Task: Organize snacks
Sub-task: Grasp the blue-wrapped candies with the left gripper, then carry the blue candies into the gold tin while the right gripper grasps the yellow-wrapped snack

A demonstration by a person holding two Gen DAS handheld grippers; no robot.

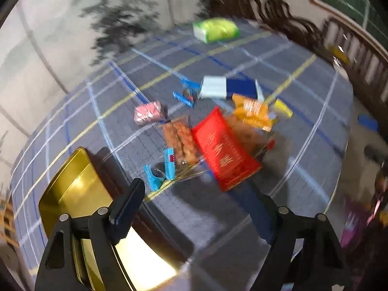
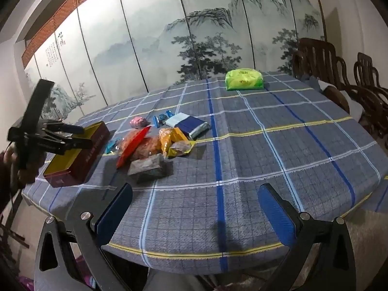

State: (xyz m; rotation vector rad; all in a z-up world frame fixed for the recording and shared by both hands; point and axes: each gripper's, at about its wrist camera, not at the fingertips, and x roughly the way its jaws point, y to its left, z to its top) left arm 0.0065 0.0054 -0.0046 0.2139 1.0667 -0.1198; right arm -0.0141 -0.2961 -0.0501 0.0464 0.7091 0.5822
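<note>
The round table (image 2: 242, 160), under a grey-blue checked cloth, fills the middle of the right wrist view. At its left edge stands the open tin box (image 2: 75, 155), dark red outside and gold inside; what shows of the interior is bare. In the left wrist view the same tin (image 1: 72, 194) sits at lower left, its gold bottom glaring under the light.

A painted folding screen (image 2: 194, 36) spans the top of the right wrist view, with dark wooden chairs (image 2: 334, 72) at upper right. A green packet (image 2: 243, 80) lies apart near the table's far edge.

The snack pile (image 2: 155, 145) lies just right of the tin, left of centre. A red lid (image 1: 225, 150) lies tilted across orange-brown bags; an orange packet (image 1: 254, 111), a white-and-blue packet (image 1: 228, 88), a pink packet (image 1: 149, 112) and small blue wrappers (image 1: 160, 172) surround it. The left wrist view is motion-blurred, so finer detail is lost.

Only the right wrist view shows a grey-brown packet (image 2: 149, 167) at the pile's near edge, and the left gripper (image 2: 82, 134) from the side, held in a hand (image 2: 14, 165) over the tin with its claw spread and nothing between its jaws. The right gripper (image 2: 194, 206) at lower centre is spread wide over bare cloth, holding nothing.
</note>
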